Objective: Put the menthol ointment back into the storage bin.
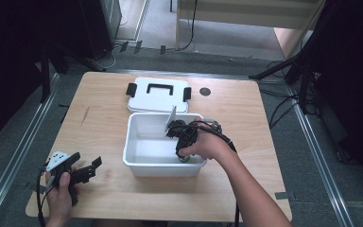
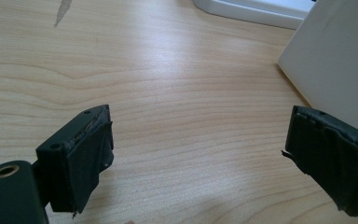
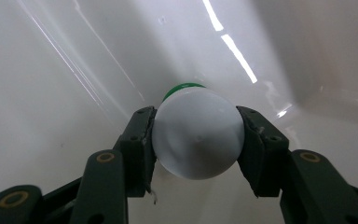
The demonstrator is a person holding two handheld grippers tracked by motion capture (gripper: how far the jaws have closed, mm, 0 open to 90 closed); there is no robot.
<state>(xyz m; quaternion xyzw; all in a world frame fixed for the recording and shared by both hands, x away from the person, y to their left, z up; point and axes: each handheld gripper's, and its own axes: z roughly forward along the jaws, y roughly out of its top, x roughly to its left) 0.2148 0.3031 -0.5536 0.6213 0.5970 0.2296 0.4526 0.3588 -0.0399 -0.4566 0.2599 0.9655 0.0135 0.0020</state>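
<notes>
The right gripper [image 3: 196, 140], closed on a white bottle [image 3: 196, 135], is low inside the white box [image 1: 137, 165]; releasing remains, and the left gripper [image 2: 198, 158] waits open.

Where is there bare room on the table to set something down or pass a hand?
Bare wood runs along the table's left side, between its edge and the white bin, and on the right, past the bin. The near strip holds the open left gripper. It is crowded mid-table: the lid adjoins the bin, where the right gripper grips a white bottle.

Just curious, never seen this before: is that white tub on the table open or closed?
Open. The white tub has no cover on; its lid lies on the table behind it.
</notes>
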